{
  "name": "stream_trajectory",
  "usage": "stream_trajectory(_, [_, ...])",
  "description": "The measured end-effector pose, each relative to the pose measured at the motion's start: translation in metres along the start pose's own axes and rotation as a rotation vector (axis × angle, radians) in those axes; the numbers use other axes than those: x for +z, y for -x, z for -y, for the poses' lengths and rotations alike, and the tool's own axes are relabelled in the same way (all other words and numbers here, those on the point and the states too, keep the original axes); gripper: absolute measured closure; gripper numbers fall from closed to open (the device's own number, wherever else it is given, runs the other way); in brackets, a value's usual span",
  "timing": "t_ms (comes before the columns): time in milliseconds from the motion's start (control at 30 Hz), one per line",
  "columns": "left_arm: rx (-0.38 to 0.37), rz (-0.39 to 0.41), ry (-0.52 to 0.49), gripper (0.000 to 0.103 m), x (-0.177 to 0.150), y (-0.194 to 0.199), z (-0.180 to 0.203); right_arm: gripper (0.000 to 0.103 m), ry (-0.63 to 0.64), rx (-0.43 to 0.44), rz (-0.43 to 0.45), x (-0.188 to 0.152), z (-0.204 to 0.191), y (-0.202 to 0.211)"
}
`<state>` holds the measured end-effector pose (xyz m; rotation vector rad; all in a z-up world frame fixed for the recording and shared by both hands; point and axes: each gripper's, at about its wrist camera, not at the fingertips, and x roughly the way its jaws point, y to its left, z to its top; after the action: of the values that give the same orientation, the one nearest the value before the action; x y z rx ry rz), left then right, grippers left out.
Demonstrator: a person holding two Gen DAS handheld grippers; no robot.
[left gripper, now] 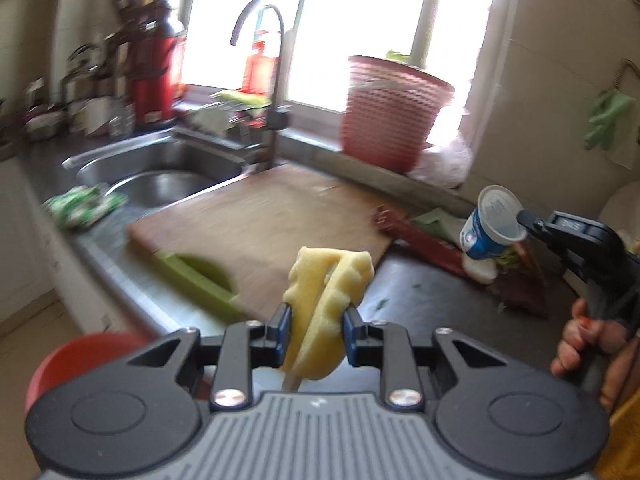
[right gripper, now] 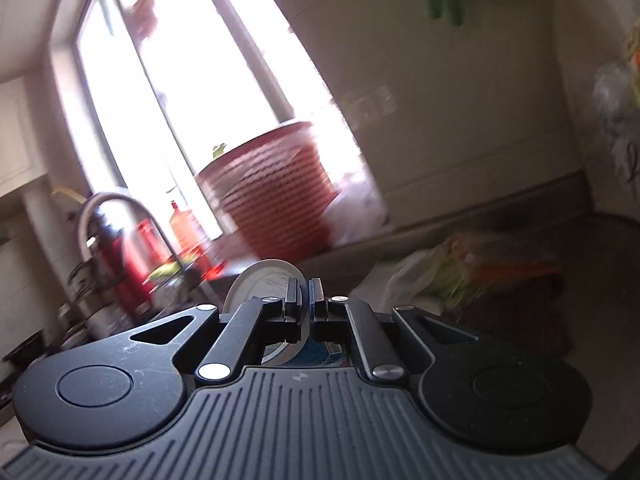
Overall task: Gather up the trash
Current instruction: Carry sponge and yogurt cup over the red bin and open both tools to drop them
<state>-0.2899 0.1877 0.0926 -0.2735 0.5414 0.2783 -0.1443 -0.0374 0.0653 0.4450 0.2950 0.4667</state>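
My left gripper point(left gripper: 317, 326) is shut on a squashed yellow sponge point(left gripper: 330, 288), held above the front edge of a wooden cutting board point(left gripper: 260, 224). In the left wrist view my right gripper point(left gripper: 522, 220) pinches the rim of a blue and white yogurt cup point(left gripper: 490, 230), lifted over the dark counter at the right, with a hand point(left gripper: 588, 344) on its handle. The right wrist view shows the right gripper point(right gripper: 305, 300) shut on the cup point(right gripper: 264, 284) rim, the cup's blue side below the fingers.
A red woven basket point(left gripper: 390, 116) stands on the windowsill. A steel sink point(left gripper: 160, 172) and faucet point(left gripper: 276, 92) lie at the left, a green packet point(left gripper: 84, 206) at its front. Wrappers and vegetable scraps point(left gripper: 436, 240) lie by the right wall. A green knife handle point(left gripper: 196, 280) rests on the board.
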Motion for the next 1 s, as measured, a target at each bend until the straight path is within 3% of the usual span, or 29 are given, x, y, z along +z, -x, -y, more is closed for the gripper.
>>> stream_trajectory(300, [0.182, -0.005, 0.095, 0.078, -0.024, 0.031, -0.065, 0.1, 0.042, 0.244, -0.188, -0.02, -0.063, 0.021])
stream_trajectory(567, [0.309, 0.012, 0.208, 0.078, -0.038, 0.045, -0.126, 0.1, 0.062, 0.444, -0.391, -0.045, -0.128, 0.0])
stream_trajectory(800, [0.324, 0.032, 0.3, 0.078, -0.038, 0.039, -0.162, 0.1, 0.121, 0.541, -0.566, -0.077, -0.172, -0.029])
stream_trajectory(1000, [0.286, 0.013, 0.359, 0.078, -0.037, 0.014, -0.188, 0.1, 0.142, 0.547, -0.704, -0.101, -0.197, -0.059])
